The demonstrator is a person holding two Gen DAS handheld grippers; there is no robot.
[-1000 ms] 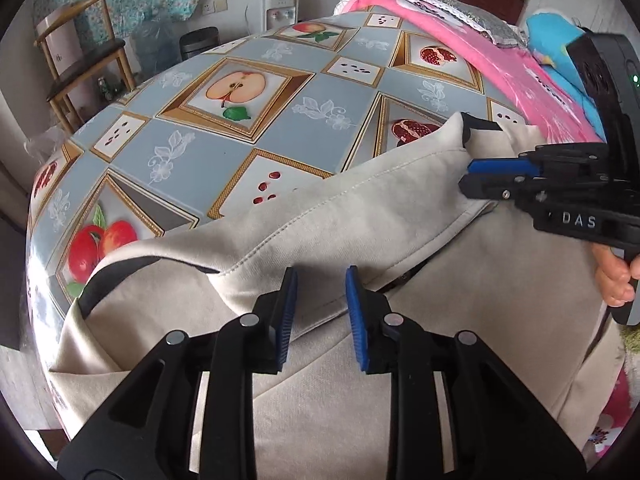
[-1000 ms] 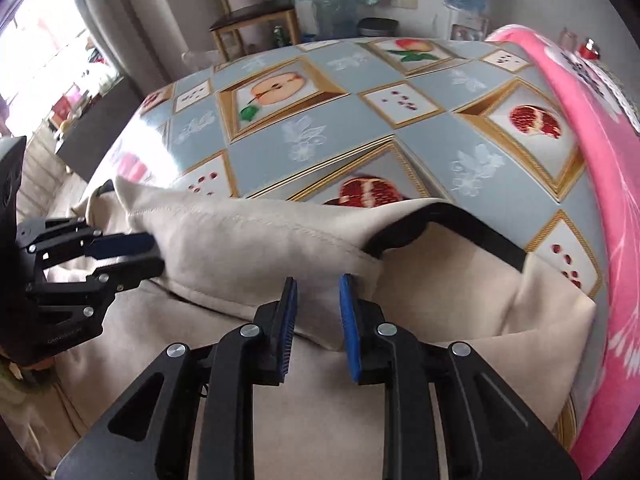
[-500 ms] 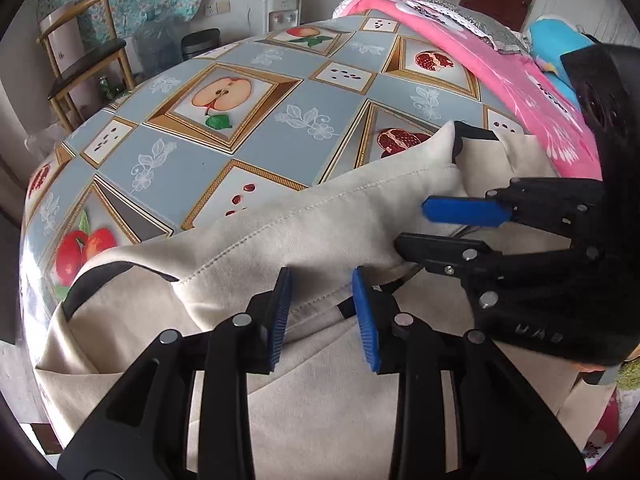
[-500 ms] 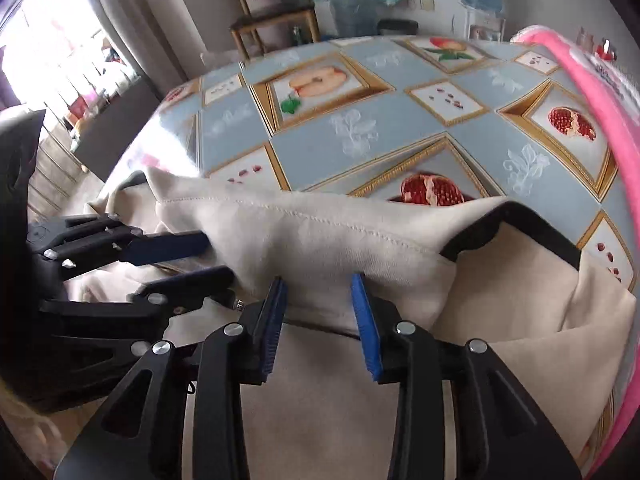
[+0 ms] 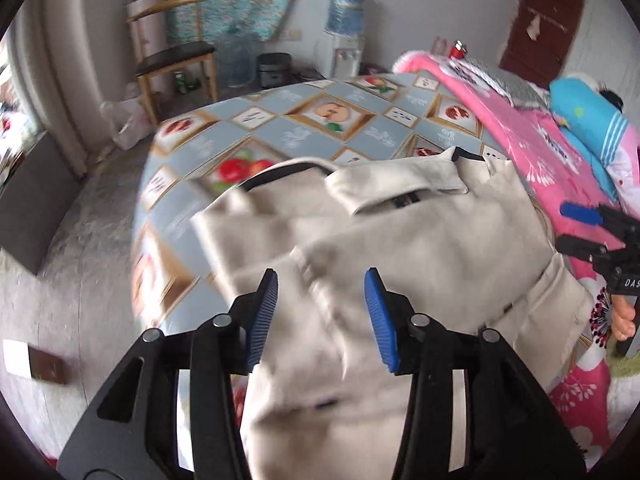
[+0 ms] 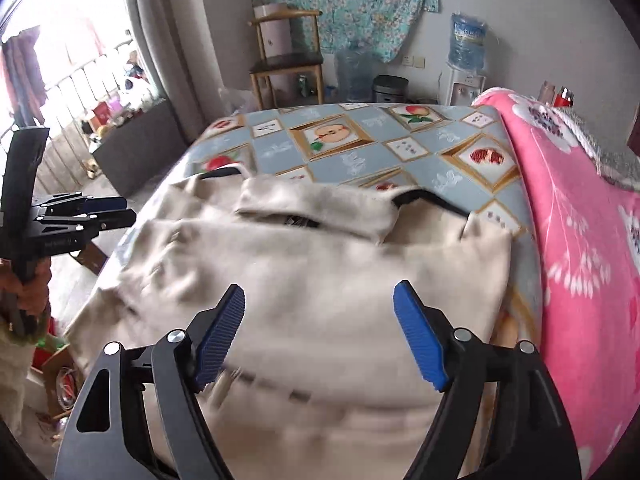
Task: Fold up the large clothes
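A large beige garment with black trim [image 5: 420,240] lies on the fruit-patterned tablecloth [image 5: 280,132], its top edge folded back toward me and its lower part hanging over the near table edge. It also shows in the right wrist view [image 6: 320,264]. My left gripper [image 5: 322,312] is open and empty, raised above the garment's near left part. My right gripper [image 6: 320,332] is wide open and empty above the garment's near middle. Each gripper shows in the other's view: the right one [image 5: 580,232] at the right edge, the left one [image 6: 108,210] at the left edge.
A pink flowered blanket [image 6: 580,240] lies along the table's right side, with a blue pillow [image 5: 588,124] beyond it. A wooden chair [image 6: 288,60], water bottles and a dispenser [image 6: 466,60] stand past the far table edge. A dark bench [image 5: 32,200] stands on the floor at left.
Both grippers have pulled back and up from the folded top edge and opened wider. The fold now lies released on the garment. The views now take in the whole garment and the room.
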